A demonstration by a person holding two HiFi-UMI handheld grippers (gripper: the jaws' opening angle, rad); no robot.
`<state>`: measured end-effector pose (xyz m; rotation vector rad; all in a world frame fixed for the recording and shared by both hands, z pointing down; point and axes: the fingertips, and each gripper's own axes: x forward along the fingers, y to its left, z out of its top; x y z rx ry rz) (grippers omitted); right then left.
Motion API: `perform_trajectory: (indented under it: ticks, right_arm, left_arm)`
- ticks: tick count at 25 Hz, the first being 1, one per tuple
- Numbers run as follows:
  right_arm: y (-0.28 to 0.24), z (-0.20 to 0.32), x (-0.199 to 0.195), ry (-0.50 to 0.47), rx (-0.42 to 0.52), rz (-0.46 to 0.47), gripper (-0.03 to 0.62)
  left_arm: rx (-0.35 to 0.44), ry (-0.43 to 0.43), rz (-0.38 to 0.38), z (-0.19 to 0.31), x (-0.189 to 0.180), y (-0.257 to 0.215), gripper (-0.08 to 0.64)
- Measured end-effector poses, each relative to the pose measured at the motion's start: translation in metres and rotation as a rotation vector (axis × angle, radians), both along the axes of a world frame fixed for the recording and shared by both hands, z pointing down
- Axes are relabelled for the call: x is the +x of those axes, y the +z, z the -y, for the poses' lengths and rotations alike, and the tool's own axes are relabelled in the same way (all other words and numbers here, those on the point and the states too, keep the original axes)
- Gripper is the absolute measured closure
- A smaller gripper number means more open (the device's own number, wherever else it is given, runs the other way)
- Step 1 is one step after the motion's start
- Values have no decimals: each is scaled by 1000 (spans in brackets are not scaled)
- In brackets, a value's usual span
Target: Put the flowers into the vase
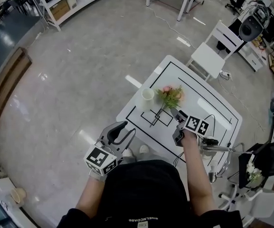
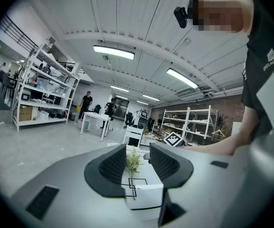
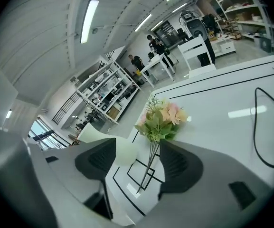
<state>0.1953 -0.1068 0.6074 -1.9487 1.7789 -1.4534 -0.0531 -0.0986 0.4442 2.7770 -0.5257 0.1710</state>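
Left hand-held gripper [image 1: 126, 129] hangs half open, empty, well apart from the vase [image 1: 147, 94]; right hand-held gripper [image 1: 177, 114] gapes wide, empty, near flowers [image 1: 171, 96] lying beside that vase.

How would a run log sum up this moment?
flowers: lying on table | vase: upright beside them | right tongs: open, near stems | left tongs: open, empty

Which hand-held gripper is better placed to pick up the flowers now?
Right. The right hand-held gripper is over the table beside the flowers, open jaws framing the stems. The left hand-held gripper, also open, is back off the table's corner.
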Motion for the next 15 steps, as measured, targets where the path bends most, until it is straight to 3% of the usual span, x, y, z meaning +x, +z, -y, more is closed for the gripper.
perform_trajectory:
  ticks: [15]
  right_arm:
    - [90,53,20,-26,-233,-4,318]
  left_arm:
    - [-39,-100,100,15,-15,17,420]
